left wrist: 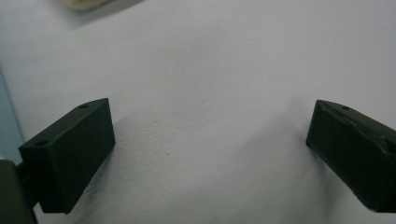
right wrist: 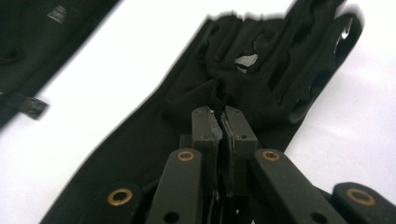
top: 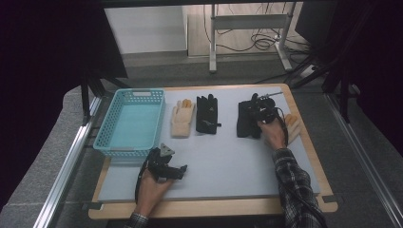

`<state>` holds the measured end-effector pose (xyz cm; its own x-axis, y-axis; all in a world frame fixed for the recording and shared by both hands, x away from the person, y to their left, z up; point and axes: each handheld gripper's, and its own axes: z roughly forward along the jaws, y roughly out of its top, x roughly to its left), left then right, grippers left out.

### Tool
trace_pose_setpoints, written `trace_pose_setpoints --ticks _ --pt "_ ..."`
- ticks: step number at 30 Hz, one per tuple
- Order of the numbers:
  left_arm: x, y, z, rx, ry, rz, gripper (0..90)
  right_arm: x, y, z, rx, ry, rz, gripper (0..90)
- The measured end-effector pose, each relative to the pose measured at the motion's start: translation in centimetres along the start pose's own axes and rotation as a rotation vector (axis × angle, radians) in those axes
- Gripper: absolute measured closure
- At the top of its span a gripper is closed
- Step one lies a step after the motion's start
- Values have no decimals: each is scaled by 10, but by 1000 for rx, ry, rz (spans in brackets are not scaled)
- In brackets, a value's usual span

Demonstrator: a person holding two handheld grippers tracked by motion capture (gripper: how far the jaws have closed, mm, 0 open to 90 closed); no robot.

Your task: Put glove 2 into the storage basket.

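Toward the table's far right lies a black glove [right wrist: 187, 107], its fabric pinched between the closed jaws of the right gripper [right wrist: 220, 122]. Left of it lie another black glove [top: 207, 113], a cream glove [top: 182, 118] and a turquoise basket [top: 124, 148]. Near the front edge, the left gripper [left wrist: 210, 140] rests with jaws wide apart, holding nothing.

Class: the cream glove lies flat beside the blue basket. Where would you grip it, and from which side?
Pinch the cream glove at its wide cuff end, coming from above on the near side. It lies flat, so only bunched cloth gives a hold; the basket blocks one flank, a black glove the other.
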<state>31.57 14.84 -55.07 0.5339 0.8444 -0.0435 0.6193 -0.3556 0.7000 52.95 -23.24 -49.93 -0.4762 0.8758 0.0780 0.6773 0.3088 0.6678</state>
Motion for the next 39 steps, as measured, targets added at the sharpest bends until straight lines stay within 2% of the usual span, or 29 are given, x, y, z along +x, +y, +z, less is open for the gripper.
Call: trace_pose_setpoints --ticks 5,6,11,14,17,22,26,29,33,36,38,39 --pt "0 0 0 0 0 -1 17 6 1 -24 -56 26 -4 839" --pt "0 0 0 0 0 -1 17 8 0 -30 -71 43 8 839" --pt "0 0 0 -1 -1 2 21 20 -7 -57 -119 119 8 838" --pt "0 0 0 0 -2 4 27 31 -14 -73 -145 143 2 838" --pt "0 0 -1 -3 -4 5 35 46 -23 -88 -160 157 -23 837" --pt "0 0 -1 -4 -3 5 38 72 -45 -104 -166 205 -47 837" --pt "0 0 -1 -4 -3 8 39 94 -69 -107 -164 256 -54 838" --pt "0 0 -1 -5 -3 5 39 108 -85 -104 -155 277 -54 837" --pt "0 0 -1 -5 -3 6 39 121 -101 -100 -152 273 -54 836" --pt "-1 0 -1 -5 -3 5 40 129 -111 -92 -132 284 -75 825" --pt "0 0 -1 -5 -4 5 40 131 -117 -85 -120 287 -85 769" --pt "-1 0 -1 -5 -4 5 39 130 -118 -84 -116 288 -92 707"
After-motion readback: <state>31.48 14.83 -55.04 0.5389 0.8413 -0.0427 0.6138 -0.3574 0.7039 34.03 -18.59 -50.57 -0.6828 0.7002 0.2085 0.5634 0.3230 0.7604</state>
